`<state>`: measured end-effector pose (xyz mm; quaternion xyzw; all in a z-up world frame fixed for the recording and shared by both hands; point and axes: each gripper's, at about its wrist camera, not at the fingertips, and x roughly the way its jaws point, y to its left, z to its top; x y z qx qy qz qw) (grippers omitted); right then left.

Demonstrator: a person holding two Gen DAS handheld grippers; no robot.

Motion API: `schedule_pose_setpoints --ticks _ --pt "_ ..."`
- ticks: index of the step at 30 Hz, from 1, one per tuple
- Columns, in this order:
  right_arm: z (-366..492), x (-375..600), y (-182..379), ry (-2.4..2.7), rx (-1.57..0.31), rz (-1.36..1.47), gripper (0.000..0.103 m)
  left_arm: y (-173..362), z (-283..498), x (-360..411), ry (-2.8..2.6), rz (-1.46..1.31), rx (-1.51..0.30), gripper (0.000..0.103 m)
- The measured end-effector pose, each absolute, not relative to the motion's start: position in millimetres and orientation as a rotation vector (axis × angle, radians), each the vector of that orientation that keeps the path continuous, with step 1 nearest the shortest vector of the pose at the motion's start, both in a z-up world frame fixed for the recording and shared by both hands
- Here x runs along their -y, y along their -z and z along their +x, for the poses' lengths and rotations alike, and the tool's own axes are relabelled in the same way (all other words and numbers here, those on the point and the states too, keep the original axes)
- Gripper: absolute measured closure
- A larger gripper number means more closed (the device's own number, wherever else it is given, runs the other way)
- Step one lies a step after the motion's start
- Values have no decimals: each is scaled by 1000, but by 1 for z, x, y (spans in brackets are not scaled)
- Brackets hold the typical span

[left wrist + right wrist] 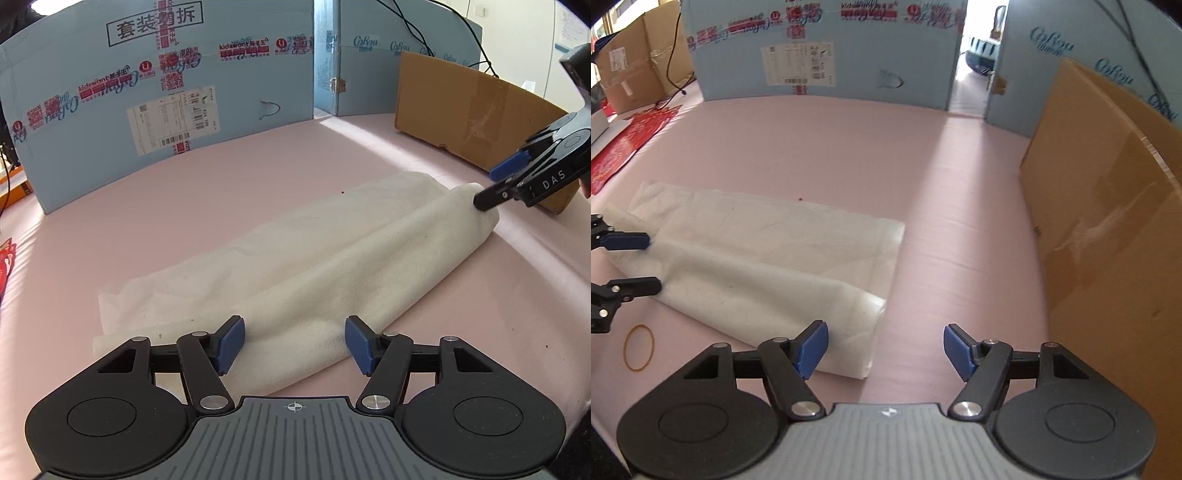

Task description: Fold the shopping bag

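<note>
Red "kidswant" tape crosses the blue cardboard panel [155, 92] filling the upper left of the left wrist view, with boxed Chinese characters near its top edge and a white shipping label [173, 123] with barcodes lower down; its small print cannot be read. A second blue panel [369, 55] at upper centre repeats a pale script logo that looks like "CoRou". At the right edge, "DAS" is printed in white on the black body of the right gripper [491, 188]. One white shopping bag [314, 266], folded lengthwise into a long strip, lies diagonally on the pink table cover [221, 192], running from lower left to centre right of that view. The left gripper [294, 345] has its two blue pads spread on either side of the bag's near end, the cloth between them and not pinched. In the right wrist view the right gripper [884, 349] also stands with its fingers apart; the bag's corner [849, 332] lies by the left-hand pad, and mostly pink cover shows in the gap. One brown cardboard sheet [1108, 221] stands at the right, one orange rubber band [639, 347] lies at lower left, and red printed paper [628, 144] sits at upper left.
</note>
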<state>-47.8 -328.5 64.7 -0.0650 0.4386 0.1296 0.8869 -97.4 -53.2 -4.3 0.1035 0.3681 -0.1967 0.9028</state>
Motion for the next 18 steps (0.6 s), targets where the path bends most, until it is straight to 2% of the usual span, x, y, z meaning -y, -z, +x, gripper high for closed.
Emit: schedule_pose_setpoints --ticks 4,7,10,12,15,18 --pt "-78 312 -101 -323 -662 -72 33 4 -95 53 398 203 -771 39" --pt "-90 289 -105 -484 -626 -37 34 2 -93 53 394 190 -782 39" --pt "-89 257 -86 -544 -642 -107 36 -5 -92 49 412 168 -771 36" --pt "-82 247 -72 -565 -678 -95 44 -12 -90 46 419 171 -745 34" --pt "-76 241 -59 -572 -724 -45 44 -17 -82 34 429 186 -714 28" --pt "-76 241 -55 -573 -742 -11 45 -15 -62 16 434 155 -771 28"
